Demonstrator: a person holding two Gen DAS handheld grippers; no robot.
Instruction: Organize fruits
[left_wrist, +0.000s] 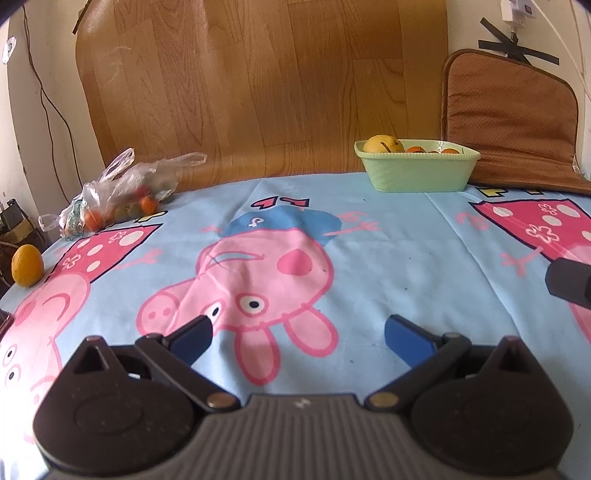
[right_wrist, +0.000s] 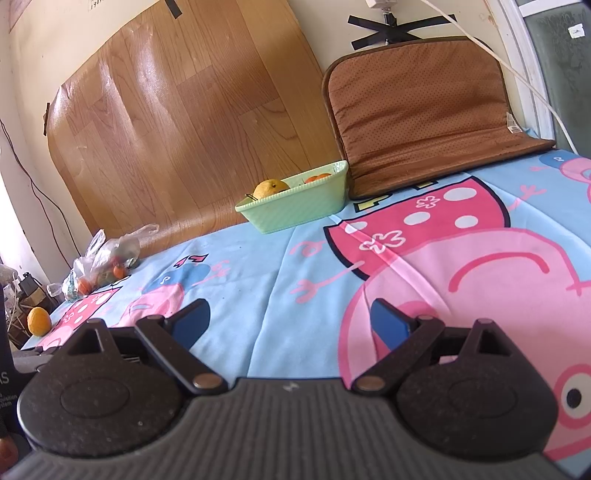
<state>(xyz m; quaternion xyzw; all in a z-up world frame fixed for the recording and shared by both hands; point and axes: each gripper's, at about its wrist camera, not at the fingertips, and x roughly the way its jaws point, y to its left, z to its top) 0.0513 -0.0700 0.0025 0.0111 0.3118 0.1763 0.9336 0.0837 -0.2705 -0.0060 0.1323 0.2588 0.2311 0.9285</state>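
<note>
The left hand-held gripper (left_wrist: 298, 334) hovers low over the cartoon-pig printed blue cloth (left_wrist: 406, 258) that covers the worktop, its blue-padded fingers spread apart and holding nothing; the right hand-held gripper (right_wrist: 290, 321) is likewise apart and empty, tilted over the right part of the cloth.

The task's things lie in three places; a pale green ribbed plastic basket (left_wrist: 419, 171) sits at the far right, just beside a brown perforated seat cushion (left_wrist: 509, 114) leaning on the wall; a crumpled clear plastic bag (left_wrist: 118, 192) lies at the far left; a single loose yellow-orange citrus fruit (left_wrist: 26, 265) stands at the left edge of the cloth, well apart from the basket.

Risks, as I judge them: the loose fruit sits so close to the edge that a clumsy nudge from a finger could roll it off; it is round and smooth, so an off-centre squeeze could squirt it out of the pads; the bag is thin and slack (its opening is hard to make out), so a grab at fruit through the film could drag the whole bag instead.

Counts: one basket; one bag; one loose fruit; in the basket one large yellow fruit (left_wrist: 382, 144) and at least two small orange ones (left_wrist: 415, 149); in the bag at least two small orange fruits (left_wrist: 147, 204), the rest too blurred to count.
</note>
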